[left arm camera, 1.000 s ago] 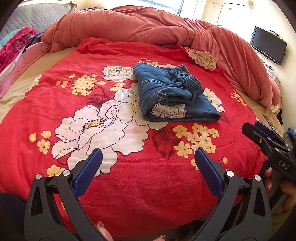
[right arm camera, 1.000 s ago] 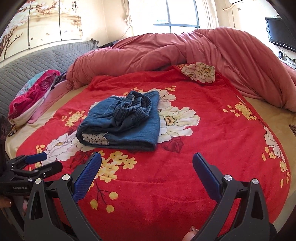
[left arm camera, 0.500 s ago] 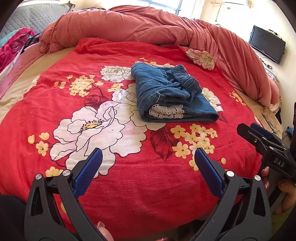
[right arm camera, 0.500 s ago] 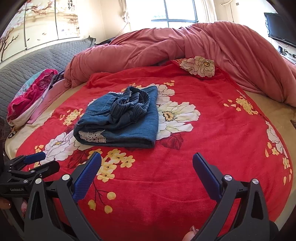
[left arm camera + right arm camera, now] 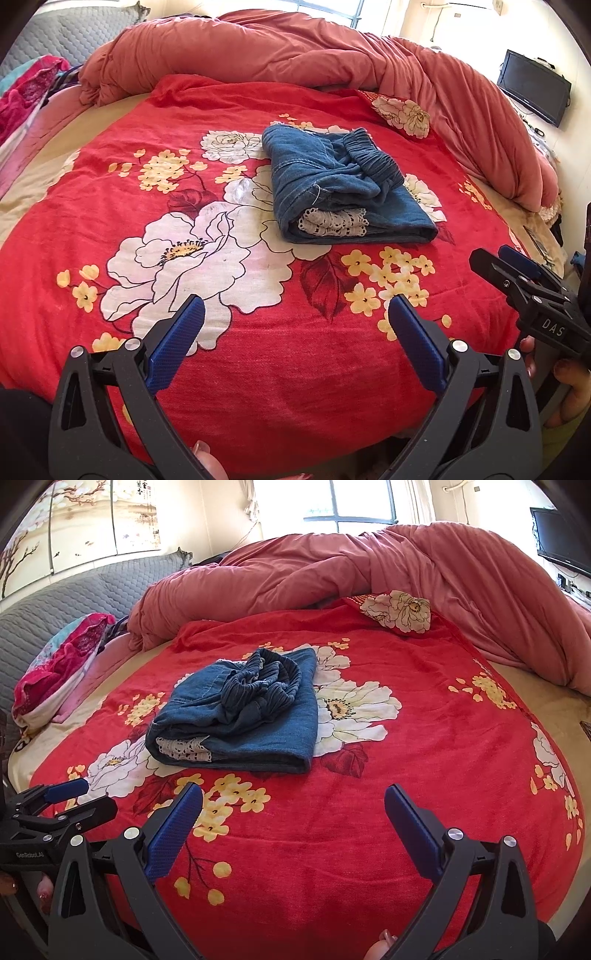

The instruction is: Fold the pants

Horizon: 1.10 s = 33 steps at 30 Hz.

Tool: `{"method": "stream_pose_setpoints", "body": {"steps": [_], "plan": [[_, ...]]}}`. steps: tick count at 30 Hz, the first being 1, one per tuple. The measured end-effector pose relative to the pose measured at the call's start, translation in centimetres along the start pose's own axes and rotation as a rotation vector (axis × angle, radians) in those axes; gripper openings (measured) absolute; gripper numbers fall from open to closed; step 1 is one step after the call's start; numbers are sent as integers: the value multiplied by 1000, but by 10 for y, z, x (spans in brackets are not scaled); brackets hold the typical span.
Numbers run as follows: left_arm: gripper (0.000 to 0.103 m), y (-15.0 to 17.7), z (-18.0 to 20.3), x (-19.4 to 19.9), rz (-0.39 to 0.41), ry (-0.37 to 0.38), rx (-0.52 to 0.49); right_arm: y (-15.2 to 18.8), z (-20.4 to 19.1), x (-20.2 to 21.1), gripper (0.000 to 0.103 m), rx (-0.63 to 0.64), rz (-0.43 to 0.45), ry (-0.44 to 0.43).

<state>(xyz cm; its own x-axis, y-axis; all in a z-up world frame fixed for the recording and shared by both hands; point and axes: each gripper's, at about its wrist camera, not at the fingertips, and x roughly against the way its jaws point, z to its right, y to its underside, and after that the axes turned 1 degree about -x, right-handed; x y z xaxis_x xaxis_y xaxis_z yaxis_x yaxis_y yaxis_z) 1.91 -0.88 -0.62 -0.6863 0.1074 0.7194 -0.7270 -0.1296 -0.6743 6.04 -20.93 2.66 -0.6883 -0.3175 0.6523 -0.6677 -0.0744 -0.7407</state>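
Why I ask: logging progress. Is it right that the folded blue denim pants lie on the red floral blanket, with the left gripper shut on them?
Not quite. In the left wrist view the left gripper is open, apart from the folded blue denim pants, which do lie on the red floral blanket.

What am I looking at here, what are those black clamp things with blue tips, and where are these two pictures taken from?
No robot is here: a person holds a hand tool in each hand, each with a two-finger gripper and a wide-angle camera looking forward along its fingers. One picture comes from the left gripper, the other from the right gripper. Each tool also shows at the edge of the other's picture. The blue parts are the finger pads. Both grippers are open and hold nothing. In front lies a bed with a red flowered blanket. On it rest blue denim pants, already folded into a compact bundle, with white lace trim showing at the near end. A pink quilt is bunched up behind.
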Motion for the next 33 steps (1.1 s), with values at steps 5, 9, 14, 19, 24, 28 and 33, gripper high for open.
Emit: {"method": "stream_pose_setpoints", "body": {"steps": [5,9,14,19,24,28,33], "plan": [[93,-1,0,0,2,0,0,0,0,0,98,2,0,1],[93,-1,0,1,-1,2,0,0,0,0,98,0,0,1],[93,-1,-1,1,-4,6,1,0,1,-1,98,0,-1,1],[93,-1,0,1,-6,7,2,0,2,0,98,-1,0,0],[93,-1,0,1,-8,19,5,0,2,-1,98,1,-2,-1],[93,-1,0,0,-14,14,5,0,3,-1,98,-1,-3,-1],[93,-1,0,-1,-18,19,9,0,4,-2,98,2,-3,-2]]}}
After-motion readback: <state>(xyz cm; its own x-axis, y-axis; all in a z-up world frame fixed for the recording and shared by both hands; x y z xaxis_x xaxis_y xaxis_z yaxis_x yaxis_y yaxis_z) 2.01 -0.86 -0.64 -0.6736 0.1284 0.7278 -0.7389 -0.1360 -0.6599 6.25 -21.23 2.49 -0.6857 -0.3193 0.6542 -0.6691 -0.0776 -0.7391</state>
